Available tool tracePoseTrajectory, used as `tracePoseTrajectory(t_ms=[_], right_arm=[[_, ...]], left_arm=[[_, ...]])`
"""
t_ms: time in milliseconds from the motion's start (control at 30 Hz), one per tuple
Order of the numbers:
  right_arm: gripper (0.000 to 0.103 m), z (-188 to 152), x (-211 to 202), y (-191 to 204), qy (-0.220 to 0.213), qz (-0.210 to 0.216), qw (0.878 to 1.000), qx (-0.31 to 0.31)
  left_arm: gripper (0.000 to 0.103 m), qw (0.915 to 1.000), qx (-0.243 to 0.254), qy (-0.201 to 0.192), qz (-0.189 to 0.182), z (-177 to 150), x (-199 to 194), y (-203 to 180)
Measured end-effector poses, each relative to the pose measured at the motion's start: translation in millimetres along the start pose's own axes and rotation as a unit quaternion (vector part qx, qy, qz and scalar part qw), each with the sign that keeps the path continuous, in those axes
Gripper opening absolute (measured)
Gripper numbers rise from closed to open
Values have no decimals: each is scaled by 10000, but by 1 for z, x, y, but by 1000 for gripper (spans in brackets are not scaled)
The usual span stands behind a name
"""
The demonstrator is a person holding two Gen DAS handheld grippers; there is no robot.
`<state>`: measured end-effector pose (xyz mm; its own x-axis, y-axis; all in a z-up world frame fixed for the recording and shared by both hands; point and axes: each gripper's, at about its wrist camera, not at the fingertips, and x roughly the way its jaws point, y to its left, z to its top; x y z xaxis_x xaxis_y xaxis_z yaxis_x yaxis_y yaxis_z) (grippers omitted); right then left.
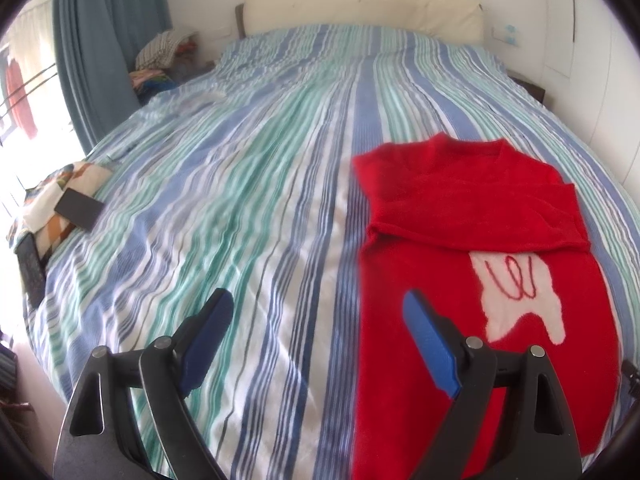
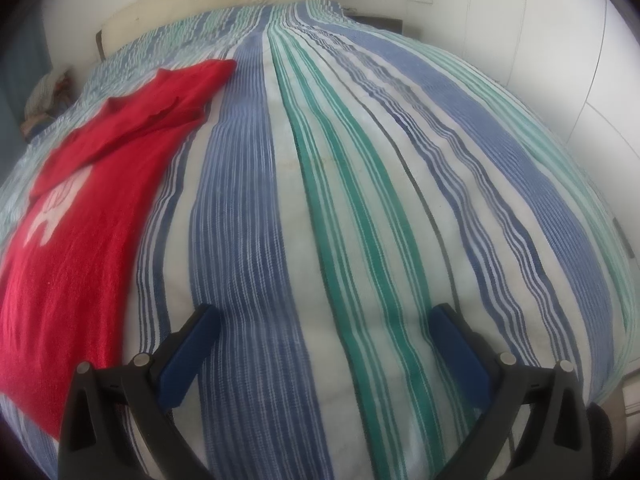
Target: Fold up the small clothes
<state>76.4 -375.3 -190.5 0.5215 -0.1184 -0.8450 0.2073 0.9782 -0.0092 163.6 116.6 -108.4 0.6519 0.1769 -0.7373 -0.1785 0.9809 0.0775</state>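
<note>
A small red sweater (image 1: 472,240) with a white patch on its front lies flat on the striped bed cover, its sleeves folded across the chest. My left gripper (image 1: 320,312) hangs above the cover at the sweater's left edge, jaws wide apart and empty; its right finger (image 1: 430,344) overlaps the red fabric in the picture. In the right wrist view the same sweater (image 2: 84,208) lies at the left. My right gripper (image 2: 324,320) stands open over bare cover to the sweater's right, with nothing between its fingers.
The striped bed cover (image 1: 240,200) fills both views, with a cream headboard (image 1: 360,4) at the far end. A patterned cushion with a dark phone (image 1: 78,208) sits on the left edge. Piled clothes (image 1: 164,60) and a blue curtain (image 1: 104,40) stand at the back left. White cupboards (image 2: 560,60) line the right.
</note>
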Motion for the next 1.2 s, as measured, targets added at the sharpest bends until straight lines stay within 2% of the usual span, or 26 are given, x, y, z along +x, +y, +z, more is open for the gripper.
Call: tracePoseTrajectory(t_ms=[100,167,300,467,733,967,1200], right_arm=[[102,10,-16,1,169,-110,9998,-5],[102,17,-32,6,179,-427,9987,-214],[102,26,-63,21,-69,-1078,9903,-874],[102,32,-86,30,-239,-1310,9841,-1177],[102,35,-101,41,-425,-1399,9803,-1332],[102,25,-98,42,-548,-954,9869,-1181],[102,8,-75,45,-215,-813,9894,-1188]], left_arm=[[93,10000,-36,-25,-42,-6,-4,1],[93,10000,-38,21,-81,-12,-3,1],[93,9997,-41,208,-92,-25,4,-1],[93,9995,-86,266,-144,-34,1,-1],[93,9993,-160,303,-165,-41,-3,7],[94,9979,-186,596,-166,-57,8,14],[94,9966,-358,739,-102,-69,11,25]])
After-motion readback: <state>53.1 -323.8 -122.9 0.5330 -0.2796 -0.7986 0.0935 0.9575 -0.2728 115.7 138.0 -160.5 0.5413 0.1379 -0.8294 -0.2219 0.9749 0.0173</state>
